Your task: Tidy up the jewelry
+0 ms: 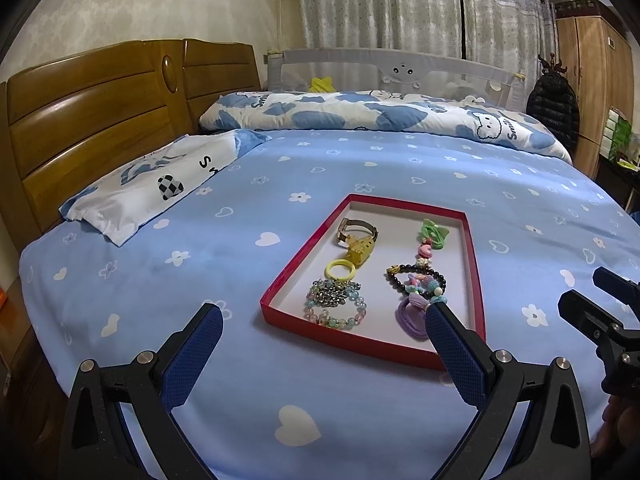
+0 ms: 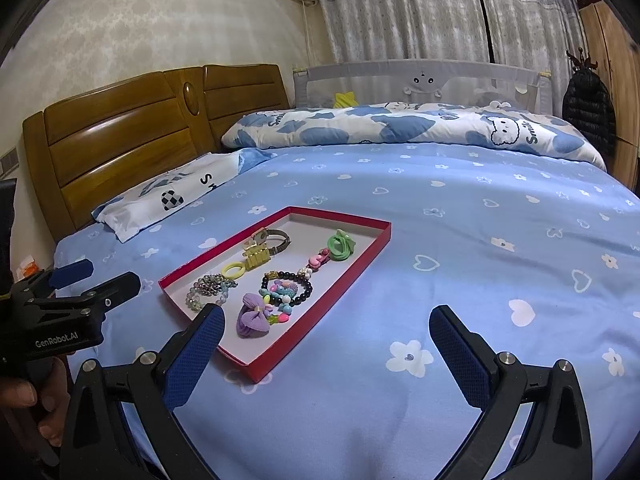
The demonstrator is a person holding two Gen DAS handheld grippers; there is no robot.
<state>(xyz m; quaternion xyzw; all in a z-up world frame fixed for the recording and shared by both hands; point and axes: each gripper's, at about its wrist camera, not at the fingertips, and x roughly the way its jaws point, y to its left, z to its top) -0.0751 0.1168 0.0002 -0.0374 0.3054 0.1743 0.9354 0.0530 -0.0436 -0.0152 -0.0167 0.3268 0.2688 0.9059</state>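
Both grippers [image 1: 322, 316] [image 2: 326, 318] spread, empty; red tray [image 1: 474, 264] between; pillow [image 1: 152, 192] beyond, possibly clear.

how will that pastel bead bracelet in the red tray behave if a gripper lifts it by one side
The pastel bead bracelet is a loop of separate round beads, so it will probably sag and dangle, not hold its shape. The smooth beads look slippery for the fingers. It lies against the silver chain, which may snag and drag along out of the red tray.
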